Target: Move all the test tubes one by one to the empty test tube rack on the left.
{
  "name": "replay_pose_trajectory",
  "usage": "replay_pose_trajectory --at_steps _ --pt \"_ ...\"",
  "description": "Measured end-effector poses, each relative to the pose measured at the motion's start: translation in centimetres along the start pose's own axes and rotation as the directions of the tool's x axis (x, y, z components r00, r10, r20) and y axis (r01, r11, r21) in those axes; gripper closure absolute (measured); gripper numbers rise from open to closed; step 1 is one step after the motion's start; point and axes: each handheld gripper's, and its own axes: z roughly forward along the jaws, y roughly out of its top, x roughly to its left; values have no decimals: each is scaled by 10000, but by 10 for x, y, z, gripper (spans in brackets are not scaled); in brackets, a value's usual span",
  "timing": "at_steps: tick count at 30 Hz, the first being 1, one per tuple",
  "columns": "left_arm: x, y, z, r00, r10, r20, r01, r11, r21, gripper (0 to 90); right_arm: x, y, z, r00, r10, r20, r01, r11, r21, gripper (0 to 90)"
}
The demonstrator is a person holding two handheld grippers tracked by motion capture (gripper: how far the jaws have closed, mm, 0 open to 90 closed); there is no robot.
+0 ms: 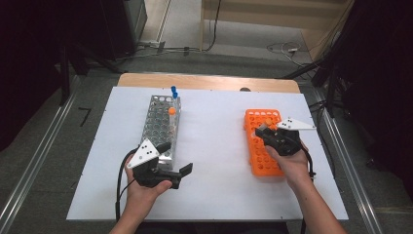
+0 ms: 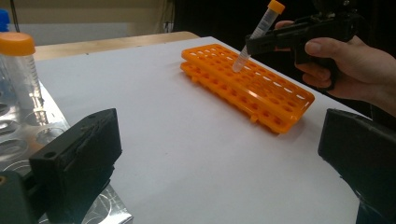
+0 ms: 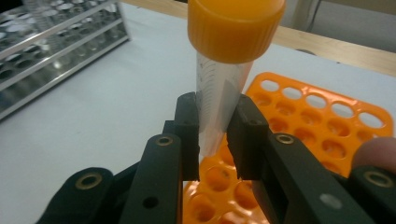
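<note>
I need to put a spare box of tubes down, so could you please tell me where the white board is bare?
The widest bare patch of the white board lies between the silver metal tube rack and the flat orange plastic tube rack. The near edge ahead of both hands is also bare. It is crowded over the orange rack, where the right gripper holds an orange-capped clear tube.

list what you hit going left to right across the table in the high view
left gripper beside the metal rack → bare white table top → orange rack → right gripper, shut on an orange-capped tube over that rack
</note>
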Motion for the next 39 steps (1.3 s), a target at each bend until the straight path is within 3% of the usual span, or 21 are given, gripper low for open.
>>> replay_pose_trajectory --at_steps 5,10,14,19,23,31,36,39 --pt "-5 0 5 9998 78 180 -79 10000 59 0 16 -10 -12 9980 -115 -621 109 9999 -109 725" --pt "-11 0 10 9990 144 430 -150 9998 138 9 35 -19 -19 9907 -405 -1295 393 9992 -114 725" --pt "-17 0 14 9976 235 658 -245 9996 147 25 52 -22 -21 9802 -711 -1847 704 9975 -102 725" --pt "-24 0 19 9939 337 1046 -359 9992 196 66 77 -25 -17 9588 -1195 -2578 1237 9923 -1 725" --pt "-31 -1 25 9878 487 1477 -520 9985 191 146 97 -27 -13 9373 -1616 -3089 1732 9848 105 725" --pt "-40 -2 35 9734 764 2158 -854 9958 323 353 125 -28 -6 9033 -2065 -3760 2306 9728 198 725" --pt "-47 -3 40 9591 1040 2632 -1188 9921 407 484 135 -28 -4 8871 -2186 -4065 2512 9675 278 725" --pt "-48 -4 43 9472 1122 3005 -1313 9904 441 540 139 -28 -4 8771 -2278 -4229 2639 9642 279 725"
